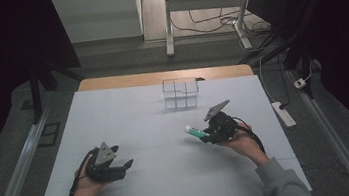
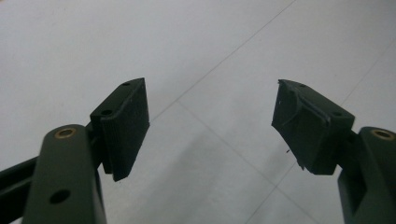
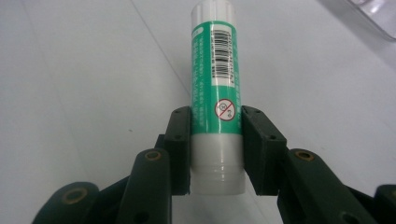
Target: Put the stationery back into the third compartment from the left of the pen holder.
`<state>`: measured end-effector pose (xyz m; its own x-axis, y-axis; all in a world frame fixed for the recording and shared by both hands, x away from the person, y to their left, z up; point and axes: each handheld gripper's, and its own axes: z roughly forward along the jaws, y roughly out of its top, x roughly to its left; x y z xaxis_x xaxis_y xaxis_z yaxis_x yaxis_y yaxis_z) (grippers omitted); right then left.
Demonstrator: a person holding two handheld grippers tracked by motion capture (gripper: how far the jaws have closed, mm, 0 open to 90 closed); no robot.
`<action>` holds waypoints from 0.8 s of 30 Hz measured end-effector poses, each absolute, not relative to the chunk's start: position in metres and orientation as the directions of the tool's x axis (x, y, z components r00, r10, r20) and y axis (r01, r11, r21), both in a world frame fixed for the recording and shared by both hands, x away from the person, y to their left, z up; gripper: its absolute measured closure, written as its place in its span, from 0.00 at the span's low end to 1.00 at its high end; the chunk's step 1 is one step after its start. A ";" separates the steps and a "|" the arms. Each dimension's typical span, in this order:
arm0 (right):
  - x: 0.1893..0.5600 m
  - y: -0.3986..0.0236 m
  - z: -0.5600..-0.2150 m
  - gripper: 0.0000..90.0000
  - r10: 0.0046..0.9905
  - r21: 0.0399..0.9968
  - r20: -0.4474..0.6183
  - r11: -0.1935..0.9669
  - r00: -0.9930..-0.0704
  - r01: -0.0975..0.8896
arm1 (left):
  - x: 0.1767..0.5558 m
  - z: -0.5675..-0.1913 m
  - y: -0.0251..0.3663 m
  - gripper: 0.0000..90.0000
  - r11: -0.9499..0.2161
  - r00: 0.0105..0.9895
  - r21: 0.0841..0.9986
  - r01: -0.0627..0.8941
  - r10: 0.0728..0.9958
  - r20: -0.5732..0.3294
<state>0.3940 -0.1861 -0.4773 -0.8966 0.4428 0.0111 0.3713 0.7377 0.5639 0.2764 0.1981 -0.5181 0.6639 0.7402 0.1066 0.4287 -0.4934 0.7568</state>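
Right gripper (image 1: 206, 135) is closed on the glue stick (image 1: 195, 132): in the right gripper view both pads clamp the lower body of the glue stick (image 3: 215, 88), just above its white base, jaws nearly parallel, grip looks square. In the high view the stick points toward 10 o'clock from the hand, just right of the tabletop (image 1: 129, 113) centre. Can't tell whether it's touching the surface or lifted a little.

Left gripper (image 1: 120, 166) sits at about 7 o'clock on the sheet, wide open and holding nothing; the left gripper view shows bare white surface between its pads (image 2: 125, 126).

Clear divided organizer (image 1: 180, 93) stands at 12 o'clock near the far edge, well apart from the stick, roughly 11 o'clock from the right gripper. Its compartments look empty, though the clear walls make that hard to confirm.

Progress, as a judgement: pick is done, grasp secure. Likely left: carry toward 11–12 o'clock, tip the stick upright over one compartment, release. Left gripper idle; may be needed to steady the organizer, which looks light.
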 end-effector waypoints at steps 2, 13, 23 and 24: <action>0.392 -0.183 -0.478 0.72 0.437 0.562 0.017 0.740 -0.899 0.370 | 0.278 -0.517 0.195 0.30 -0.501 0.670 0.754 0.425 0.734 0.110; 0.388 -0.173 -0.478 0.72 0.404 0.577 0.064 0.731 -0.913 0.364 | 0.289 -0.509 0.175 0.31 -0.551 0.714 0.737 0.391 0.688 0.135; 0.386 -0.167 -0.480 0.72 0.399 0.571 0.065 0.737 -0.915 0.361 | 0.301 -0.503 0.152 0.30 -0.595 0.746 0.715 0.366 0.647 0.157; 0.386 -0.167 -0.481 0.72 0.397 0.571 0.067 0.737 -0.915 0.362 | 0.302 -0.502 0.149 0.30 -0.600 0.749 0.713 0.362 0.643 0.161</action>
